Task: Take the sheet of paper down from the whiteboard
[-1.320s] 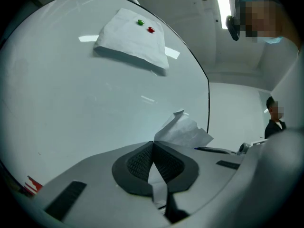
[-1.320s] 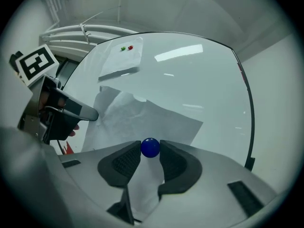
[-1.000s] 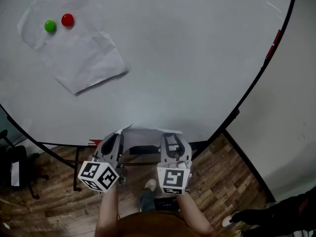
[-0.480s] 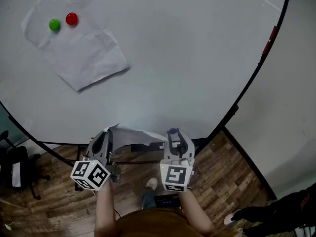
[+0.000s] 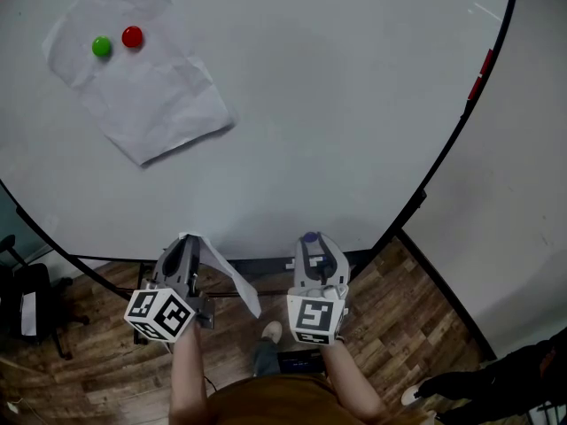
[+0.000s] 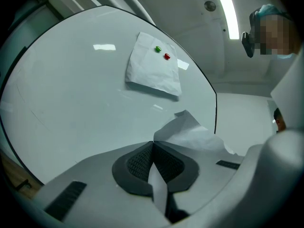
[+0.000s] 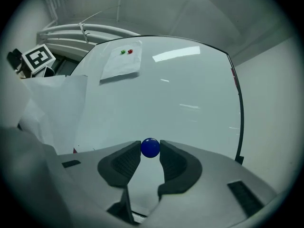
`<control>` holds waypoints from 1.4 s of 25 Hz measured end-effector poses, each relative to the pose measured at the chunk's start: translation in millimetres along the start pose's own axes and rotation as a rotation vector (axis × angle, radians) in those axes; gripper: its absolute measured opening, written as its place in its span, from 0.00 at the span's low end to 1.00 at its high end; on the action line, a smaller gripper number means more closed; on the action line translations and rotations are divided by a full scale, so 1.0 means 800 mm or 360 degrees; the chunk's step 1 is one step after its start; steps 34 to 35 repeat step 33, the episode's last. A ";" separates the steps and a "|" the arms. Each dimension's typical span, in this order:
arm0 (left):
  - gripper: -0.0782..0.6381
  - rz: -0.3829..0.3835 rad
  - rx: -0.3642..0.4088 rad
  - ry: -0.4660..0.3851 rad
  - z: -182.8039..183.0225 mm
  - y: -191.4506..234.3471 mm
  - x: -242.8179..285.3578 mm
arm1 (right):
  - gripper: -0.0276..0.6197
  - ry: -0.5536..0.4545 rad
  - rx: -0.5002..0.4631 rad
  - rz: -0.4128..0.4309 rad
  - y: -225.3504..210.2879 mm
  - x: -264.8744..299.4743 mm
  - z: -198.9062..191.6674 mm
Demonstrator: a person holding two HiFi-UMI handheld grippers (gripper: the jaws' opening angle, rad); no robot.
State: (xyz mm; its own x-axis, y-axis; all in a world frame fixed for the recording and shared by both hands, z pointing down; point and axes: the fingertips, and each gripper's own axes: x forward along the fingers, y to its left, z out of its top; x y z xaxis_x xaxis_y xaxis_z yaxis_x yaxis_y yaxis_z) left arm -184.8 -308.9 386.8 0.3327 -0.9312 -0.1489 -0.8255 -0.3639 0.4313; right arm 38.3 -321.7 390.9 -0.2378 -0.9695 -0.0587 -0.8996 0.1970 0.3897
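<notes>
Moved: the sheet of paper (image 5: 226, 274) no longer spans both grippers and droops at lower centre | your left gripper (image 6: 152, 145) is clenched on its edge, keeping it off the whiteboard (image 5: 337, 104) | your right gripper (image 5: 310, 240) grasps a blue magnet (image 7: 150, 147), likely its pin | a second sheet (image 5: 146, 87) is pinned upper left.

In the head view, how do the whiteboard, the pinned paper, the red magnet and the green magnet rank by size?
1. whiteboard
2. pinned paper
3. red magnet and green magnet: they look alike, jointly smallest.

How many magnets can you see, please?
3: the green magnet and red magnet on the pinned sheet, the blue magnet in the right gripper. Others could be hidden.
</notes>
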 end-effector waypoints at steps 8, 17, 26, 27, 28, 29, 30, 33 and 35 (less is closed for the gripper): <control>0.14 0.0003 0.0012 -0.0007 0.001 0.000 -0.004 | 0.25 0.0010 0.0012 -0.0006 -0.001 -0.003 -0.003; 0.14 0.0004 0.0006 0.0001 0.003 -0.002 -0.001 | 0.25 0.0022 -0.0019 -0.0016 -0.002 -0.003 -0.005; 0.14 -0.0001 -0.0005 0.0000 0.001 0.002 0.003 | 0.25 0.0041 -0.0021 -0.0011 -0.001 0.002 -0.010; 0.14 0.0000 -0.0008 0.0000 0.001 0.003 0.003 | 0.25 0.0043 -0.0023 -0.0009 0.000 0.003 -0.010; 0.14 0.0001 -0.0010 0.0001 0.000 0.004 0.004 | 0.25 0.0045 -0.0024 -0.0008 0.000 0.004 -0.011; 0.14 0.0002 -0.0010 0.0001 0.000 0.005 0.004 | 0.25 0.0048 -0.0024 -0.0007 0.001 0.006 -0.011; 0.14 0.0002 -0.0010 0.0000 0.000 0.006 0.005 | 0.25 0.0051 -0.0023 -0.0006 0.002 0.007 -0.012; 0.14 0.0003 -0.0010 -0.0006 -0.001 0.010 0.006 | 0.25 0.0061 -0.0025 -0.0005 0.003 0.009 -0.015; 0.14 0.0003 -0.0010 -0.0006 -0.001 0.010 0.006 | 0.25 0.0061 -0.0025 -0.0005 0.003 0.009 -0.015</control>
